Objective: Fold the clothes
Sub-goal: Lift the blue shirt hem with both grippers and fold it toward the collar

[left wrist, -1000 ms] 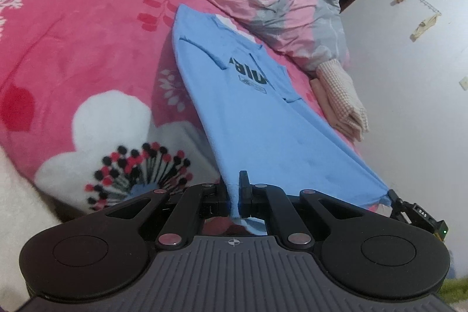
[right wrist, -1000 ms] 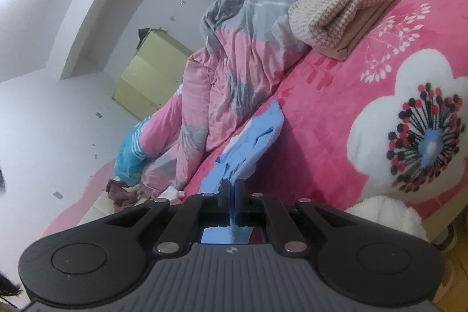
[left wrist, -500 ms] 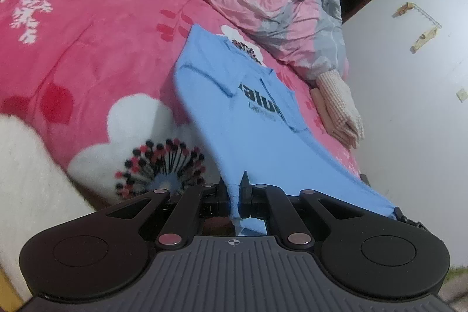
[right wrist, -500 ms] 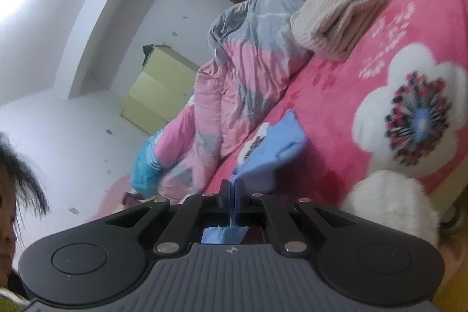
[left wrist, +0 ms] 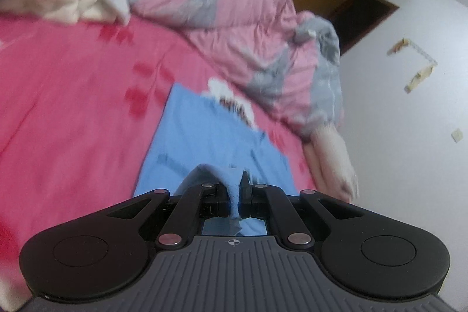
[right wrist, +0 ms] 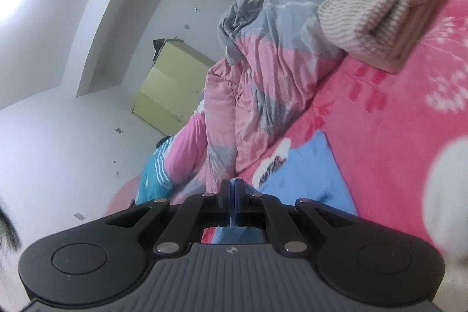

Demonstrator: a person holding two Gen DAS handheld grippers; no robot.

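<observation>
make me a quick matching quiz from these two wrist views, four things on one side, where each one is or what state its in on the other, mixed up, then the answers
Things:
1. blue t-shirt
2. knitted beige sweater
3. pink and grey quilt
4. yellow cabinet

Places or states:
A. stands against the white wall
B. bunched up along the far side of the bed
C. folded, lying on the pink blanket
D. pinched by both the left gripper and the right gripper

Pairs: 1-D, 2-C, 3-B, 4-A
</observation>
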